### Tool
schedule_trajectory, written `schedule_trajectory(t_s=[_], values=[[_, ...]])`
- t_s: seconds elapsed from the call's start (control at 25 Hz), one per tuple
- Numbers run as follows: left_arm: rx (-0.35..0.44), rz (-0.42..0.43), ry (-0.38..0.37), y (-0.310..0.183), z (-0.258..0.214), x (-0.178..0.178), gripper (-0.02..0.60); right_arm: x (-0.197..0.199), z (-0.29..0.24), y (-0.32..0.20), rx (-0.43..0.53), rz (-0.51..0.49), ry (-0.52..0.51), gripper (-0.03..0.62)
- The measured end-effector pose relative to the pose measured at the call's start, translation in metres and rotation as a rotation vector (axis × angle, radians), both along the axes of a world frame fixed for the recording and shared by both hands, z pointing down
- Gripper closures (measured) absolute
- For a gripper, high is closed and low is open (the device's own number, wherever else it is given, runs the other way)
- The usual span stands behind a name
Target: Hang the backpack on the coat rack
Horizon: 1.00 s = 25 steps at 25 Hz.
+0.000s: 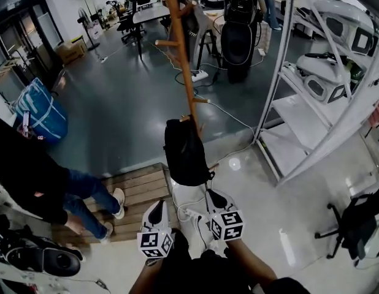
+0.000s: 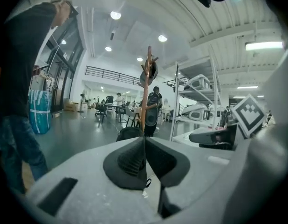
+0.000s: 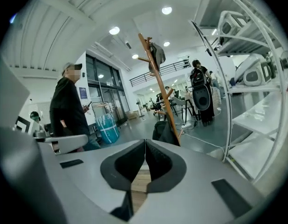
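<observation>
- Backpack (image 1: pixel 185 152): black, on the coat rack (image 1: pixel 184 60). Its top sits at a low peg of the wooden pole and its body droops below. It reads as already hung (whether its bottom touches the floor I cannot tell).
- Long axis of the backpack: upright, running alongside the pole.
- Left gripper (image 2: pixel 145 140): jaws pressed together, nothing between them.
- Right gripper (image 3: pixel 145 143): jaws closed pad to pad, empty.
- Key relation: the backpack lies on the far side of both grippers, ahead and between their two lines. In the left gripper view it sits just left of the jaw seam, in the right gripper view just right of it.
- Neither gripper touches it. In the head view the right gripper looks the nearer, just short of the backpack's lower edge.
- Judgement: the hanging step seems complete.
- If a re-grip were needed, the right gripper is better placed. It would go far and slightly left to the top loop at the peg, and the jaws would have to open first.
- Risk, judged: the peg is low and short, so a nudge from below could lift the loop off.
- Person (image 1: pixel 30 176) at near left, well apart from the rack.
</observation>
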<state>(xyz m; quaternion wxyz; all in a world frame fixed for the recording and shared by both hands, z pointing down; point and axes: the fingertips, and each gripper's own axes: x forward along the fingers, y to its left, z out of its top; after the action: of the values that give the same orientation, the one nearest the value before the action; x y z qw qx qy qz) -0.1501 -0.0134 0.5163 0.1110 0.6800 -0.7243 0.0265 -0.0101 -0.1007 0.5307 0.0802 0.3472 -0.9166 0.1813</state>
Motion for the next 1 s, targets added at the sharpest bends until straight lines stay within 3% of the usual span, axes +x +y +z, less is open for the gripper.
schedule_trajectory(t_s=[0.16,0.48,0.72,1.0], values=[[0.011,0.030,-0.011,0.011,0.002,-0.005,0.555,-0.014,-0.013,0.024,0.029,-0.002,0.006,0.580],[0.053,0.071,-0.020,0.030,-0.024,-0.026,0.555,-0.037,-0.027,0.054,-0.022,0.035,-0.038,0.579],[0.055,0.072,0.003,0.050,-0.032,-0.053,0.555,-0.047,-0.039,0.076,-0.016,0.087,-0.041,0.580],[0.079,0.115,0.004,0.054,-0.037,-0.059,0.554,-0.059,-0.039,0.089,-0.013,0.105,-0.032,0.580]])
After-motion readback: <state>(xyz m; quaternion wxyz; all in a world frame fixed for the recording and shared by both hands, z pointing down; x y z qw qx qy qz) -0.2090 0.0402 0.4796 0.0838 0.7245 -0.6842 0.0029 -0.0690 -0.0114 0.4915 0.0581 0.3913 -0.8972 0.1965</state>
